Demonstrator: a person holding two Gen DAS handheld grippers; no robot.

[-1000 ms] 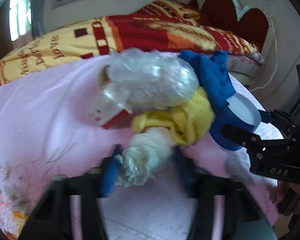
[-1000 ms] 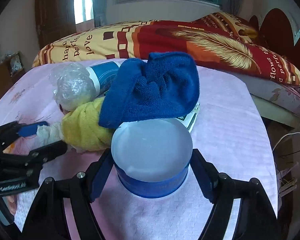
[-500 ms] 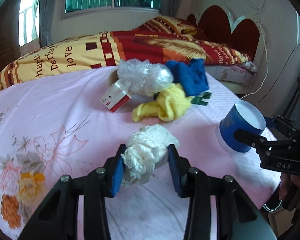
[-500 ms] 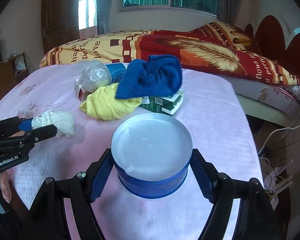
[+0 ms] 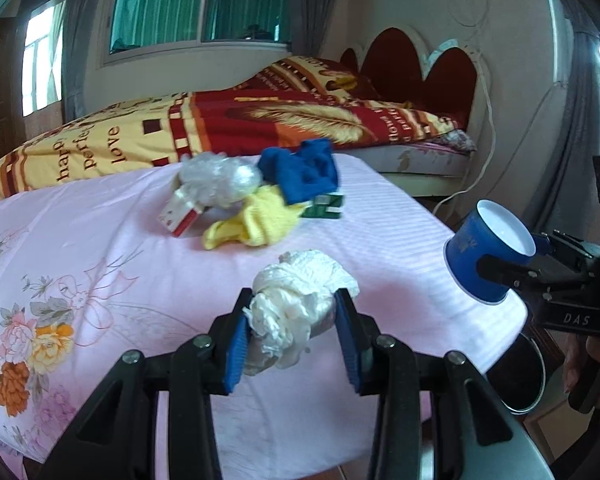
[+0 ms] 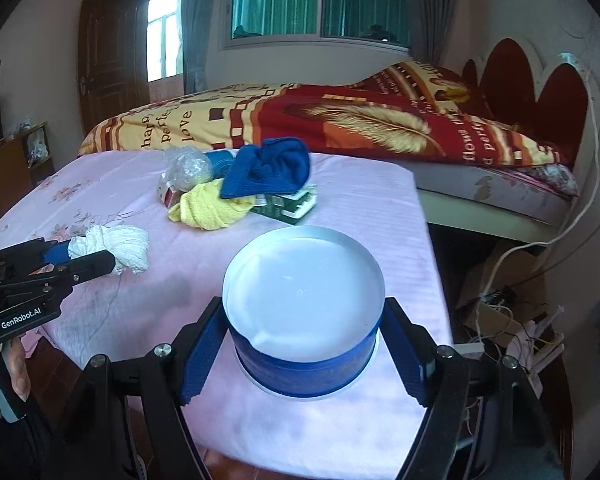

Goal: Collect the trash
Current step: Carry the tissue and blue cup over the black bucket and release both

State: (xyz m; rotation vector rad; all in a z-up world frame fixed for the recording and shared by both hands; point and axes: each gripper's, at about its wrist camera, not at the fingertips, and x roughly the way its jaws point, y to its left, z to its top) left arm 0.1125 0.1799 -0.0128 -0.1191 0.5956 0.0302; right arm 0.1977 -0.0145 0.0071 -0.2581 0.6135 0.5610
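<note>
My left gripper (image 5: 292,316) is shut on a crumpled white tissue wad (image 5: 300,300) and holds it above the near part of the pink tablecloth (image 5: 100,248). The wad also shows in the right wrist view (image 6: 116,250). My right gripper (image 6: 304,344) is shut on a blue paper cup (image 6: 304,320), white inside, held over the table's right front corner; the cup shows in the left wrist view (image 5: 488,256). A black round bin (image 5: 520,376) stands on the floor below that cup.
A pile sits mid-table: a crumpled clear plastic bag (image 5: 220,178), a blue cloth (image 5: 304,174), a yellow cloth (image 5: 256,224), a red-white box (image 5: 180,216) and a green box (image 6: 292,204). A bed (image 6: 340,128) lies behind. Cables (image 6: 512,312) litter the floor at right.
Both grippers have pulled back from the pile toward the table's near edge, carrying the tissue wad and the blue cup. The pile now lies farther away.
</note>
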